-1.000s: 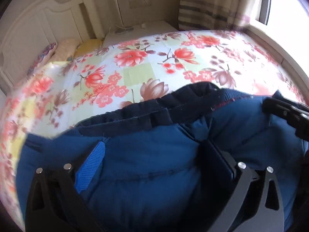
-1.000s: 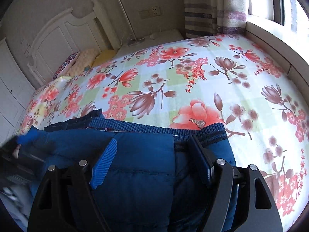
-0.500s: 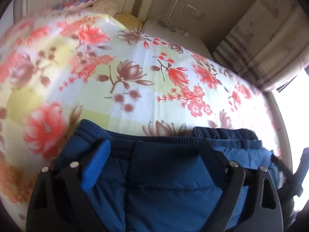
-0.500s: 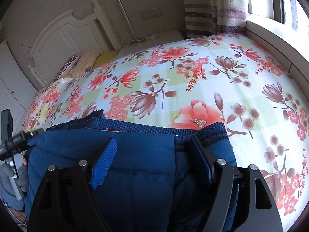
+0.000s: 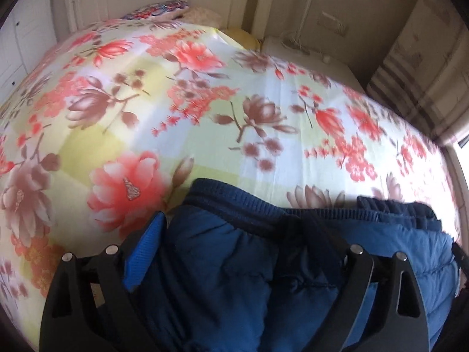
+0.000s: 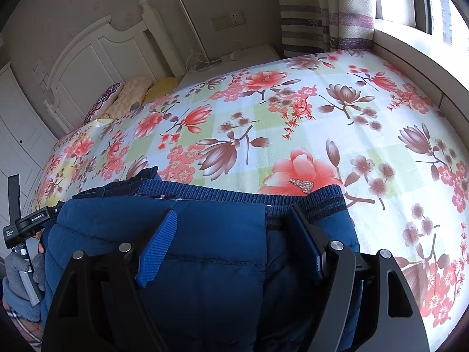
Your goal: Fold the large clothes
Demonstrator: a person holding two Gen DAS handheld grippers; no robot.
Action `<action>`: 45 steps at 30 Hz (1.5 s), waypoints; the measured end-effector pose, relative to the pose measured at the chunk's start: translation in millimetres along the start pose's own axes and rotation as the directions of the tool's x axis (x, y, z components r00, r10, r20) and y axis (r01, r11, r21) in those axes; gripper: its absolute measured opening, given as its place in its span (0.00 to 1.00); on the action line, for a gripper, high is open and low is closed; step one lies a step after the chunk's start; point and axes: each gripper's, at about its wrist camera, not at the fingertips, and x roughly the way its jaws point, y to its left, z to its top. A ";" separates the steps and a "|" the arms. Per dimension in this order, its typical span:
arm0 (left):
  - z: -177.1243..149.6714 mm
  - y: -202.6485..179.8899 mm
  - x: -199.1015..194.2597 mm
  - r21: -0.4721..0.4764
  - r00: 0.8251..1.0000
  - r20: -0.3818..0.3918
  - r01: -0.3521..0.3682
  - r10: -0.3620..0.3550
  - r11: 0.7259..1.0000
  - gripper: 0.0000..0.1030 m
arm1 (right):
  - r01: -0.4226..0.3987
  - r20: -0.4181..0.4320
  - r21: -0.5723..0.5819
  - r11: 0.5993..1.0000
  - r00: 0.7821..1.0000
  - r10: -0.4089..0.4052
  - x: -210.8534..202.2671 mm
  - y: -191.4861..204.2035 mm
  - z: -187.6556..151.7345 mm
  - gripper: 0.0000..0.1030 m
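1. White lettering is carried by the black handle (image 6: 27, 224) of the left claw device at the left edge of the right wrist view; it appears to read "GenRobot.AI".
2. A smaller white label below it cannot be read.

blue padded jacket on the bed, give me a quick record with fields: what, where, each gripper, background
garment: blue padded jacket, knit hem band at its far edge
surface: floral bedsheet
left gripper: jaws opening, jacket fabric between the fingers
right gripper: jaws straddling the jacket near the hem, pads against the fabric
background: white headboard, pillows, striped curtain
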 end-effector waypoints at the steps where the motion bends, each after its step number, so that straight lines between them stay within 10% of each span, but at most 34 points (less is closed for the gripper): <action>1: -1.0 5.8 -6.9 -0.013 1.000 0.017 0.007 -0.007 1.000 0.89 | -0.001 -0.001 -0.001 1.000 1.000 0.001 0.0 0.1 0.1 0.69; 10: -25.9 -65.1 -98.6 0.230 0.971 0.228 0.015 -0.068 0.973 0.97 | 0.093 0.127 -0.254 0.963 0.990 -0.062 -53.5 91.0 -9.9 0.73; 17: -58.6 -112.2 -20.2 0.370 1.000 0.027 -0.024 0.015 0.929 0.98 | 0.121 -0.007 -0.587 0.801 0.988 -0.155 3.1 179.8 -64.8 0.83; 22: -56.1 -99.1 -25.3 0.315 0.999 0.026 0.033 -0.044 0.949 0.98 | 0.041 -0.058 -0.496 0.867 0.995 -0.081 3.0 161.3 -55.1 0.84; 29: -47.2 -31.3 -64.8 0.195 0.993 0.120 -0.036 0.012 0.980 0.98 | 0.153 0.035 -0.344 0.926 0.988 -0.150 -37.1 90.4 -36.9 0.84; 35: -49.1 32.3 -41.8 -0.008 0.998 -0.007 0.054 -0.055 0.998 0.97 | 0.045 -0.016 -0.090 0.995 0.999 -0.047 -35.1 7.9 -39.4 0.87; 42: -56.4 17.5 -75.5 0.041 0.991 0.117 -0.073 0.068 0.996 0.95 | 0.134 0.053 -0.150 0.980 0.990 -0.127 -48.2 22.8 -41.3 0.90; 45: -69.1 -2.5 -113.7 0.107 0.983 0.182 -0.004 -0.015 0.994 0.95 | 0.114 0.128 -0.216 0.970 0.988 -0.088 -78.5 42.8 -47.6 0.90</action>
